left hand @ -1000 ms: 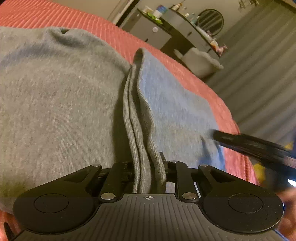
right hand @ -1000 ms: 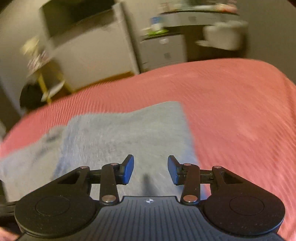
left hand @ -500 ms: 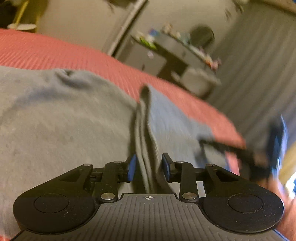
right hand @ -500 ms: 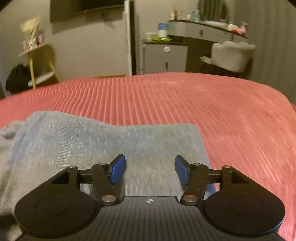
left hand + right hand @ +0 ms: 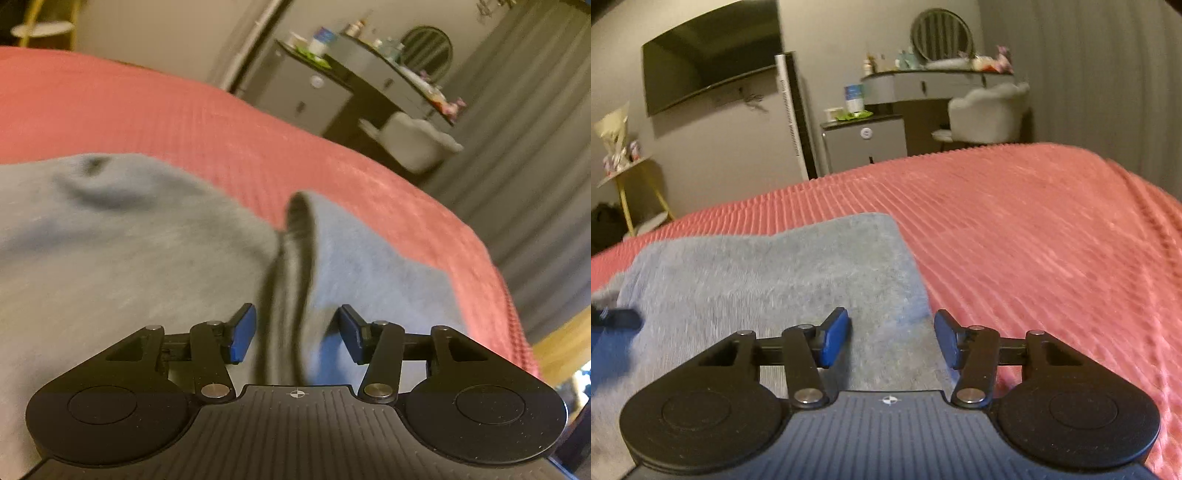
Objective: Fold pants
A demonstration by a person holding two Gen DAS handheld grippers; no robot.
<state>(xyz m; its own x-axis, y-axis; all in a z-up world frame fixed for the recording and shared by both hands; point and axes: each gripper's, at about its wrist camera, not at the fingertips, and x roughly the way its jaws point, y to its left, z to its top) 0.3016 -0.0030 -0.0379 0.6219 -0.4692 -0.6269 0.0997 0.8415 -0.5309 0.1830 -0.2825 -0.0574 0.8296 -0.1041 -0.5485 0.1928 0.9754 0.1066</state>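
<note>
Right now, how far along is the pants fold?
Done: grey knit pants lie doubled on the red ribbed bedspread, layered edges stacked. In hand: nothing; left tool and right tool are both open over the cloth. Left: probably another fold.
</note>
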